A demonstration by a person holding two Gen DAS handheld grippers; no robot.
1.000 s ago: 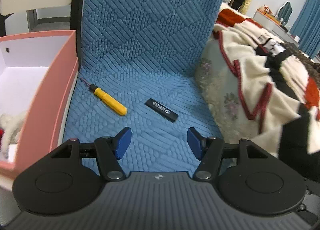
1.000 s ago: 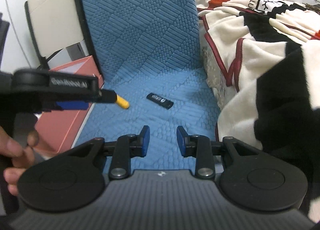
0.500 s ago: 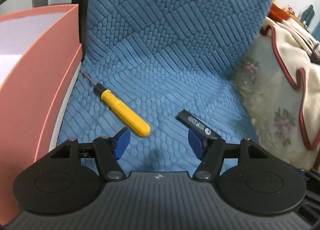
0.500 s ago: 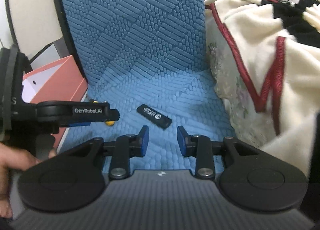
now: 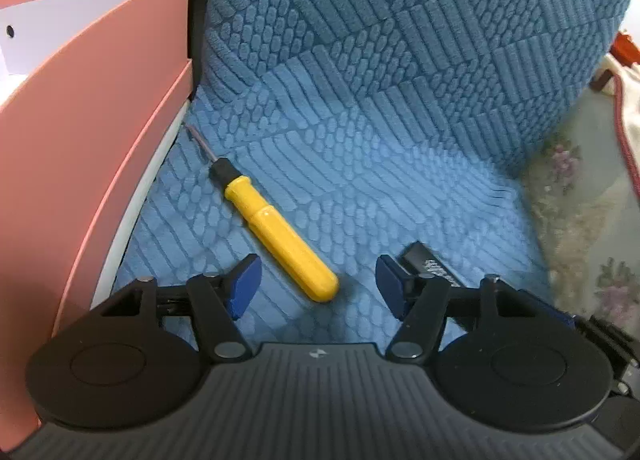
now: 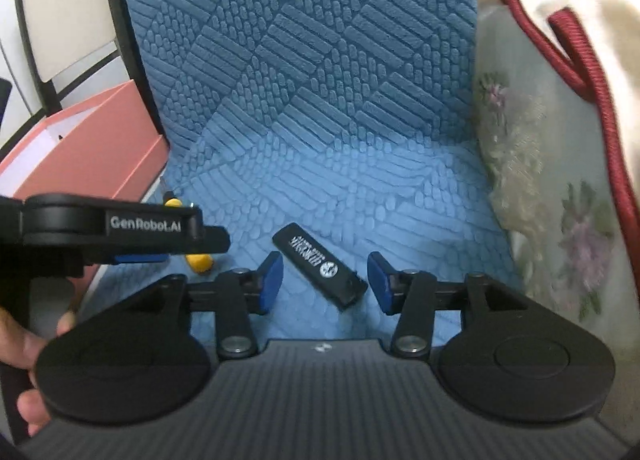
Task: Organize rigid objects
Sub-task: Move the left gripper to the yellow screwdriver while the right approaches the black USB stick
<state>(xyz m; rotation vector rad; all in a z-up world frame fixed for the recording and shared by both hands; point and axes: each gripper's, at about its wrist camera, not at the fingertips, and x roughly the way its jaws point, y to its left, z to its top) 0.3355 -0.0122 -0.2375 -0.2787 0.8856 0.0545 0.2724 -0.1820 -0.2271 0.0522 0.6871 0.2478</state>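
Observation:
A yellow-handled screwdriver (image 5: 276, 230) lies slanted on the blue textured seat cover (image 5: 360, 148), its tip toward the pink box (image 5: 80, 132). My left gripper (image 5: 316, 286) is open, the handle's butt end just reaching between its blue pads, untouched. A black lighter (image 6: 318, 262) with white print lies on the seat; my right gripper (image 6: 324, 284) hovers over it, jaws opening, pads apart from it on both sides. The lighter (image 5: 430, 266) peeks out behind the left gripper's right finger. The screwdriver (image 6: 198, 260) is mostly hidden behind the left gripper's body in the right wrist view.
The pink box with a white inside stands against the seat's left edge (image 6: 92, 148). A floral cushion (image 6: 552, 196) and a cream blanket with red trim (image 6: 568, 20) border the right side. A hand (image 6: 24, 344) holds the left gripper's handle.
Both grippers moved forward and down toward the seat; screwdriver and lighter now sit at the fingertips. The right gripper's jaws have widened from a narrow gap. Neither object has moved.

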